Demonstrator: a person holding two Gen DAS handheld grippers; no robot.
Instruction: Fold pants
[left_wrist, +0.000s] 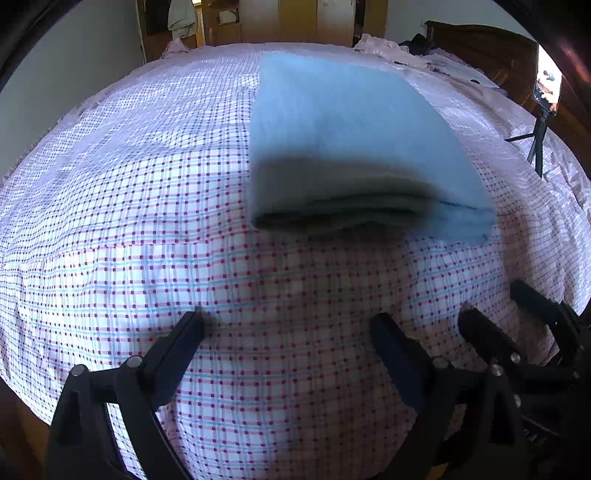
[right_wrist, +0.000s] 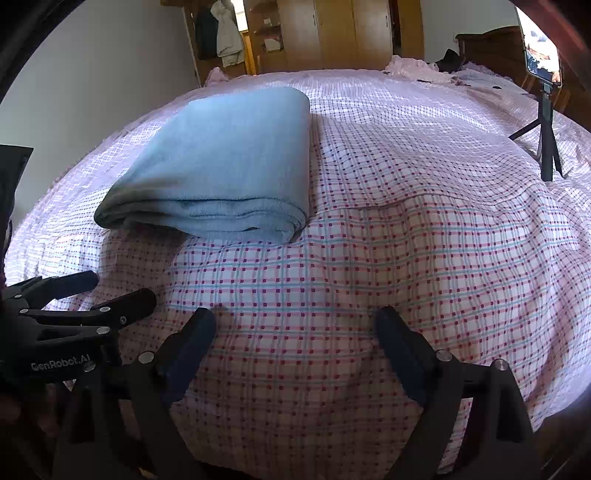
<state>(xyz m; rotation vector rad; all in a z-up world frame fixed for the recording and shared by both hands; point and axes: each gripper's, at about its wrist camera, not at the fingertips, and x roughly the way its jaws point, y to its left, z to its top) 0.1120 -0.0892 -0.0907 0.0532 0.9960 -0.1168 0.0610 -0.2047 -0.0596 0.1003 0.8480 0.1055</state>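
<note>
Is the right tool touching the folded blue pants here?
Apart. The right wrist view shows the right tool open over bare checked bedsheet, with sheet visible between its fingertips and the pants.

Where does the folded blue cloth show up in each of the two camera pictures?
Left wrist view: the blue cloth lies right of centre, upper half, on the checked bedspread.
Right wrist view: the blue cloth lies left of centre, upper half.
Shared landmark: the phone on a tripod at the right edge of both.
</note>
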